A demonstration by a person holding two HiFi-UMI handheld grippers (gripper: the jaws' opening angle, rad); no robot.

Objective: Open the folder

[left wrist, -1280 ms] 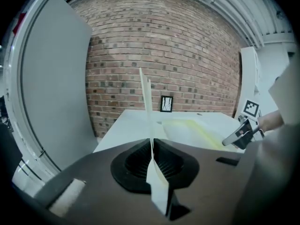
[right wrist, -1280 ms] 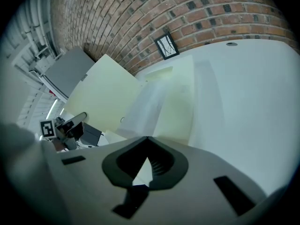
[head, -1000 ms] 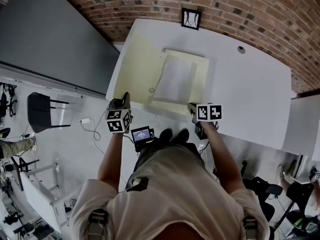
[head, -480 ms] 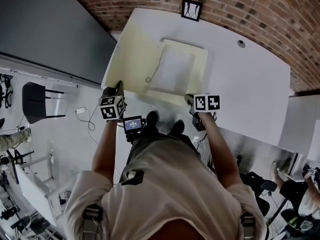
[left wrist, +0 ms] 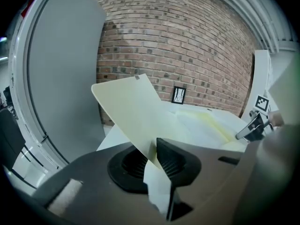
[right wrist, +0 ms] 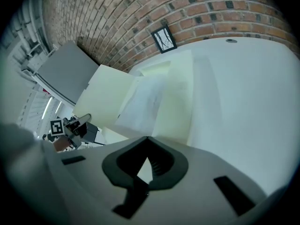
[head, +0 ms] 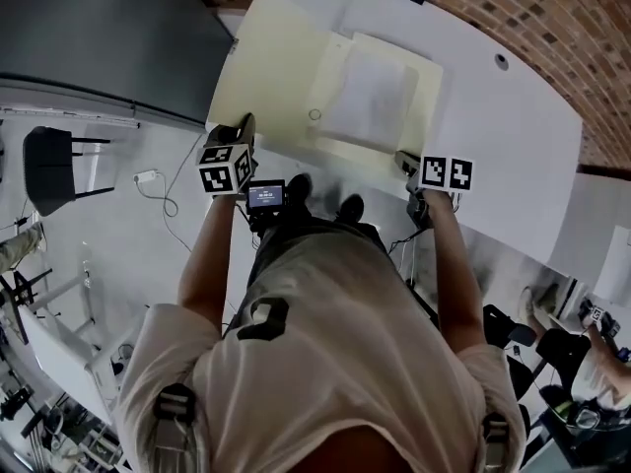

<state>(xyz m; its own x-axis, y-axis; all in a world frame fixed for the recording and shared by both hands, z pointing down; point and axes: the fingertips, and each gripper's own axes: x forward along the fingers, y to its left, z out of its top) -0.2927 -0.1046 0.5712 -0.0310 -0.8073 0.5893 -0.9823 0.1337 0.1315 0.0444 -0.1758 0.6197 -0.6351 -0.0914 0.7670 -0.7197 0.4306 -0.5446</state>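
Swung wider, the front cover (head: pixel 264 72) sits pinched between the left gripper's (head: pixel 245 126) fingers, just easing apart; the right gripper's (head: pixel 404 158), pressed together, apparently anchor the folder (head: pixel 394 101).

Your folder (head: pixel 296 87) is pale yellow and lies open on the white table (head: pixel 513 136), its spine running away from you. The back half (head: pixel 422 106) rests flat on the tabletop with a white sheet (head: pixel 375 97) on top of it. The front cover (left wrist: pixel 136 111) is swung out to your left, past the table's left edge, and is not flat: it slants up from its near corner. A small ring (head: pixel 314 114) shows close to the fold.
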